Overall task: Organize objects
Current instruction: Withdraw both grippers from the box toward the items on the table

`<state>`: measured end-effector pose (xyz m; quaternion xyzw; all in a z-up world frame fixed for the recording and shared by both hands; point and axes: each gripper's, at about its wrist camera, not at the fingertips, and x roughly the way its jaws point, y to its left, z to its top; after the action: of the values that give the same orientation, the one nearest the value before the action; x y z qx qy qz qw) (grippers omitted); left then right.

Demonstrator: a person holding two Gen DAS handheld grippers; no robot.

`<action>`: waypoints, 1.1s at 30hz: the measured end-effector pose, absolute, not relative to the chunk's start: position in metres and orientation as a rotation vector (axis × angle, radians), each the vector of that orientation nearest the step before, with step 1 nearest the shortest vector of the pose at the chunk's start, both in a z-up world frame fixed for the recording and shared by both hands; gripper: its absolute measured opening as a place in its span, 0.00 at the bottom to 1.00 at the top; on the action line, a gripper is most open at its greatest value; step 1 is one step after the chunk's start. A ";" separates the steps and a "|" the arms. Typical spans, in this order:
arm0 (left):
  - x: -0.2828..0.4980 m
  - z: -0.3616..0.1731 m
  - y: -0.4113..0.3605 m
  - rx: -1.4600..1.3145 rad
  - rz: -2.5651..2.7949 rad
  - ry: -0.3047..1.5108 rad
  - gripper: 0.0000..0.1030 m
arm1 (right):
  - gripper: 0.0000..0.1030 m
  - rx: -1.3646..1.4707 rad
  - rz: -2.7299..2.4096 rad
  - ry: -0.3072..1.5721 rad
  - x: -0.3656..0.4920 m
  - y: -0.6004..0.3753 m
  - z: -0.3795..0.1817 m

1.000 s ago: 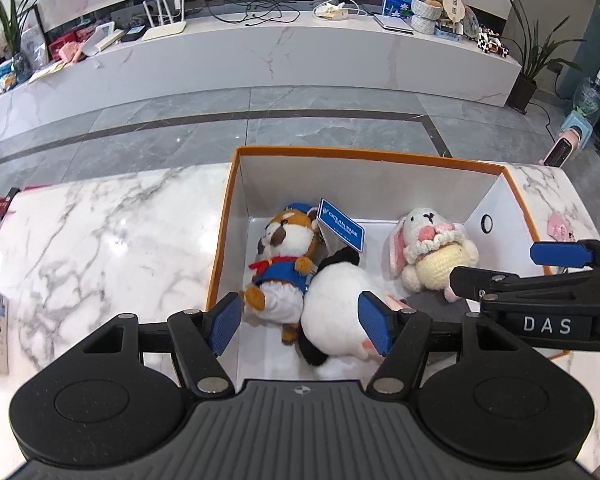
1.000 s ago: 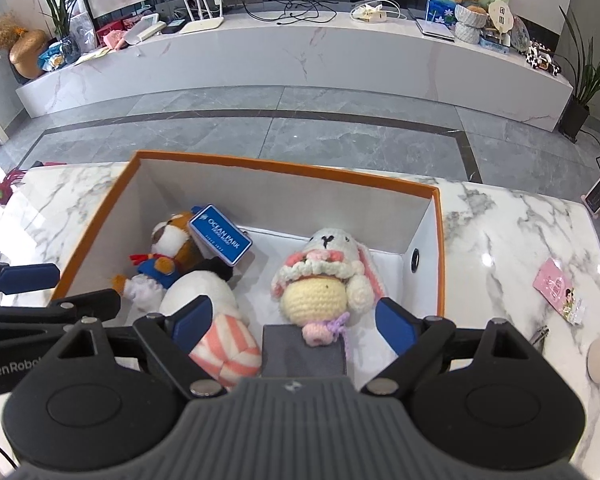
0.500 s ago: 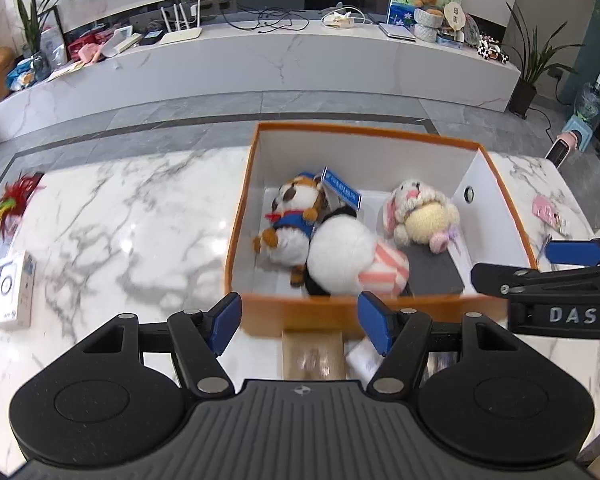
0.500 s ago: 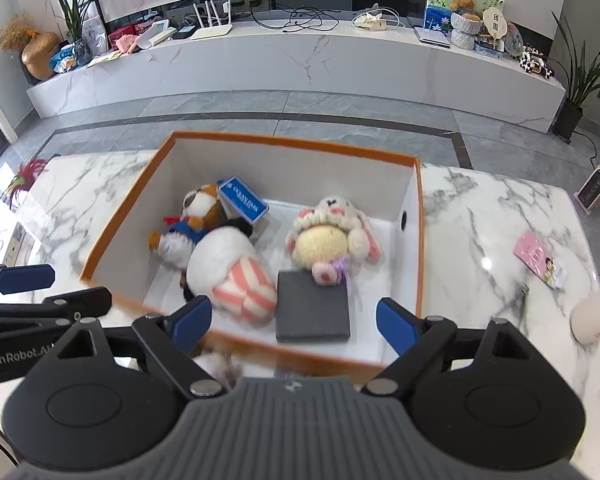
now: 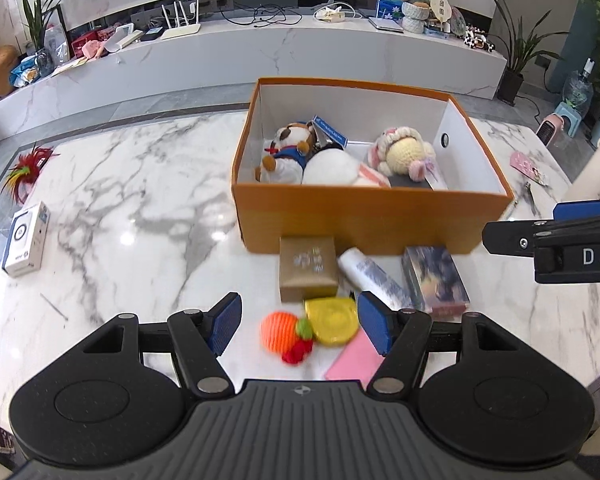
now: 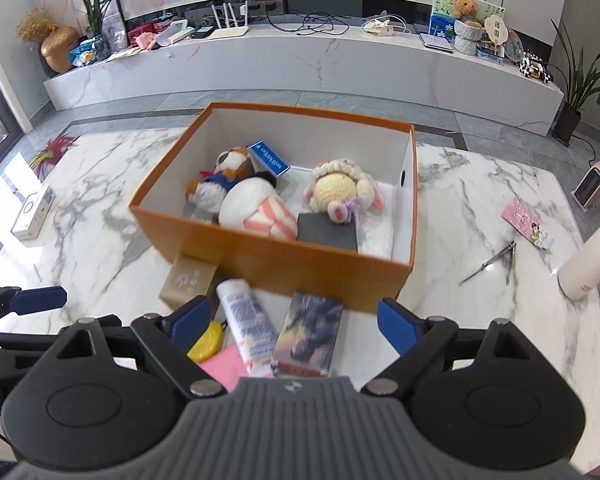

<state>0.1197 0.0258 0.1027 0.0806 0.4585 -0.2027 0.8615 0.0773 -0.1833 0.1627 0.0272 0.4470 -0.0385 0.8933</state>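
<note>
- Left gripper point(image 5: 298, 322): jaws spread wide, gripping nothing, raised over the near edge of the white marble table point(image 5: 120, 208).
- Between the left jaws, below them: orange crocheted fruit with red berries point(image 5: 286, 334) and yellow glossy round piece point(image 5: 332, 320), touching each other; pink flat card point(image 5: 354, 360) just near-right, partly under the right finger.
- Right gripper point(image 6: 294, 324): jaws released, wide apart, empty, also held above the table.
- Between the right jaws, below: white tube with blue print point(image 6: 246, 326) and dark picture-printed rectangular box point(image 6: 310, 334), side by side, touching or nearly so; yellow piece and pink card at the left finger.
- Gold-brown square cardboard box point(image 5: 308, 268) against the near wall of the orange cardboard box with white interior point(image 5: 364, 220), left of the tube.
- Inside the orange box: brown-and-white plush dog in blue outfit point(image 6: 220, 182) far left, blue hang tag point(image 6: 268, 158) beside it, white plush with pink-striped part point(image 6: 256, 210) near centre, cream crocheted doll with pink-white frills point(image 6: 340, 192) right, dark grey flat square pad point(image 6: 328, 230) in front of the doll.
- All loose items well short of the orange box rim, outside it on the near side.
- Off to the sides: white small carton point(image 5: 26, 238) and red feathery item point(image 5: 24, 168) left; white bottle point(image 6: 592, 256), metal tweezers point(image 6: 496, 260), pink packet point(image 6: 524, 216) right.
</note>
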 end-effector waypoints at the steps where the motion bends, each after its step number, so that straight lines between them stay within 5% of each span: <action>1: 0.115 0.102 0.028 0.165 -0.426 0.957 0.73 | 0.90 0.051 -0.075 0.927 0.073 -0.181 0.162; 33: 0.089 0.054 0.031 0.251 -0.396 0.867 0.73 | 0.91 0.049 0.104 0.922 0.025 -0.151 0.062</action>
<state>0.0894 0.0308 0.0537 0.1206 0.4161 -0.1900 0.8810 0.0250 -0.1512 0.0620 0.0235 0.4444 0.0499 0.8941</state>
